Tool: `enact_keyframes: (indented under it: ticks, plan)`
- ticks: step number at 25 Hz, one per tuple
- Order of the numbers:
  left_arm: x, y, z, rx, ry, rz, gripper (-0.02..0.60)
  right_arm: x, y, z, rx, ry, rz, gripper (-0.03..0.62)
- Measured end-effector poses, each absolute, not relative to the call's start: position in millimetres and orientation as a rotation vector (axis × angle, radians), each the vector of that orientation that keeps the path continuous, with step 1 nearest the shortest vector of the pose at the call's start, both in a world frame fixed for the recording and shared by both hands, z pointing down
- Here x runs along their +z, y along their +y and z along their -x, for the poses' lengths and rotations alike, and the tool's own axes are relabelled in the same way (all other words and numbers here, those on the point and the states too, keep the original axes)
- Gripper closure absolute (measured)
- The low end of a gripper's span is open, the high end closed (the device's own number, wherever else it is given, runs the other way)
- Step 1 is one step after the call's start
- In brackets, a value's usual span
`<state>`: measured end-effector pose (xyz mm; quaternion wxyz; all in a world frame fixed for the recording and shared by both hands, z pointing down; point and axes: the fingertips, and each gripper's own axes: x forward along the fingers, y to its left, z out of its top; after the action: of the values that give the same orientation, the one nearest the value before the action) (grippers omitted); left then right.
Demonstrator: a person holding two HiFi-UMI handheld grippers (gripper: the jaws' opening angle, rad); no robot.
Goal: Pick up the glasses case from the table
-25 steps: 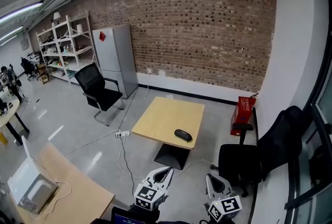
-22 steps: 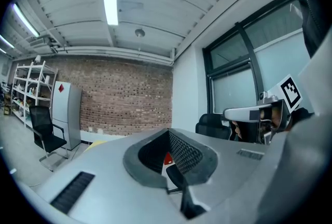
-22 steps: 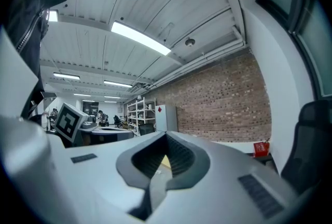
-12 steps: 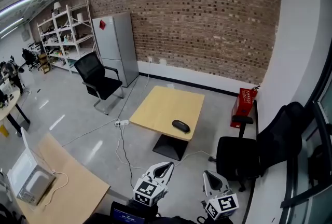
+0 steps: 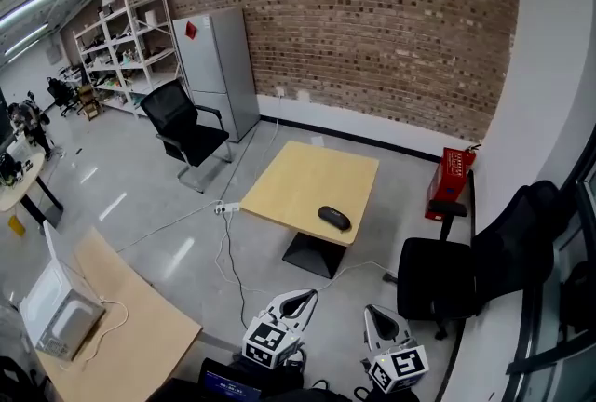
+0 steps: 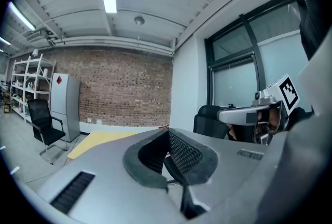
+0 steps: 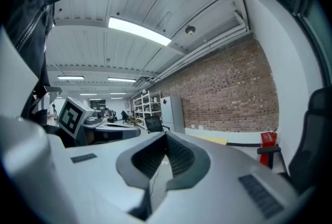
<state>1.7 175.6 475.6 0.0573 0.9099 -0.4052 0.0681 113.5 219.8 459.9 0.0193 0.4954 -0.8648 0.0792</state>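
The case lies dark and small on the pale worktop, near its front right edge and well apart from both grippers. The left gripper and right gripper hang low in front of the person, pointing roughly level. Each has its jaws pressed together with nothing between them.

From where I stand, the step in hand is the approach. The person should close the gap to the worktop first and part the jaws of one gripper before it arrives. The right gripper looks the handier, since the case sits on that side. The gripper should come in low across the case's short width, so the pads take it on its two long sides, and lift only once they bear firmly. From this far off I cannot tell whether the shell is hard or slippery, so a gentle squeeze seems wise.

A cable trails over the floor between the person and the worktop, a thing to step over. A black chair stands just beside the worktop's near right corner and narrows the way in. A red box sits by the wall. A fridge and a second chair stand clear at the left.
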Motion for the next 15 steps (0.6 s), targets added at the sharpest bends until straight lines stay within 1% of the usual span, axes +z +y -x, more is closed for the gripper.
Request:
enact_keyframes:
  ticks: [7, 15]
  plan:
    - [474.7, 123.8, 6.5, 0.172, -1.175, -2.778, 0.583, 459.7, 171.3, -92.5, 0.225, -2.668, -1.522, 0.591]
    - [472.9, 39.2, 27.4, 0.156, -1.140, -2.784, 0.583, 453.7, 86.5, -71.1, 0.225, -2.660, -1.552, 0.591]
